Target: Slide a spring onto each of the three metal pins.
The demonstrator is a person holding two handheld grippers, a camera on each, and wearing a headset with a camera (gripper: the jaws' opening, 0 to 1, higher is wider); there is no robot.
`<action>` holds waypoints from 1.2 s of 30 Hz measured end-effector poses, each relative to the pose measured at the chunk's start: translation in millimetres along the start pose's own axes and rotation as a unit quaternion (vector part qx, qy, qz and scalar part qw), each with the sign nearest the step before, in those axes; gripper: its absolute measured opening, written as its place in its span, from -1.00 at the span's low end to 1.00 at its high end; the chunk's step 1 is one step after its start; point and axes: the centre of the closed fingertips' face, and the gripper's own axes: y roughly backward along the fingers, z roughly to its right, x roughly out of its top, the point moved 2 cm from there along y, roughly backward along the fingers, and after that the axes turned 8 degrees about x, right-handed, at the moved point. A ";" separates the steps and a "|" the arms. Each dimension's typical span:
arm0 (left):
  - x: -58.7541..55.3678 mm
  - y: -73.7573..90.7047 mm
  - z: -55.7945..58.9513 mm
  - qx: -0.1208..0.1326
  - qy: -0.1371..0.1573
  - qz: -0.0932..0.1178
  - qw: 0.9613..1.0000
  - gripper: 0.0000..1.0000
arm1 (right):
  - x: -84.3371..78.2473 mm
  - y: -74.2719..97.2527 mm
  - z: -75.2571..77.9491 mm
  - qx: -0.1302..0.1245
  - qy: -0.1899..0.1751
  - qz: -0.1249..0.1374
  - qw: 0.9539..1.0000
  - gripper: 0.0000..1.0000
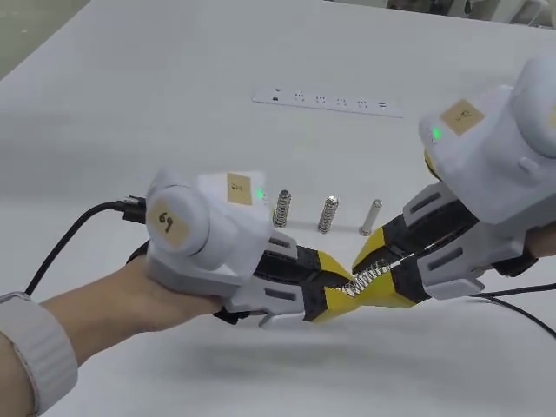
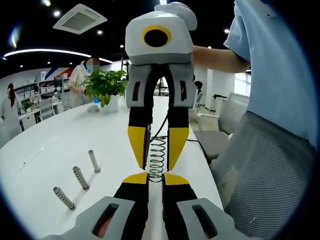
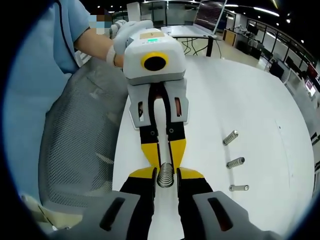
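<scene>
One spring is gripped by the closed jaws of both the left gripper and the right gripper, near three pins. Two pins already carry springs; the right pin is bare.

We see a broad white table. A white power strip lies flat on its far side. A grey mesh chair stands at the table's near edge. At the table's far end a leafy green plant sits in a white pot, with 1 person in white just behind it. Another person stands farther left among desks. A square vent sits in the dark ceiling among round lights.
</scene>
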 end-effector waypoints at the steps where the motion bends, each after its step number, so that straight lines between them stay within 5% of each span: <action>1: 0.3 -0.3 -0.1 0.000 -0.001 0.000 1.000 -0.97 | -0.4 -0.2 0.1 0.000 0.000 0.000 1.000 -0.73; 36: 2.2 -1.0 1.4 -0.006 -0.006 0.000 1.000 -0.96 | -1.0 -1.1 -0.7 0.001 -0.002 -0.002 1.000 -0.84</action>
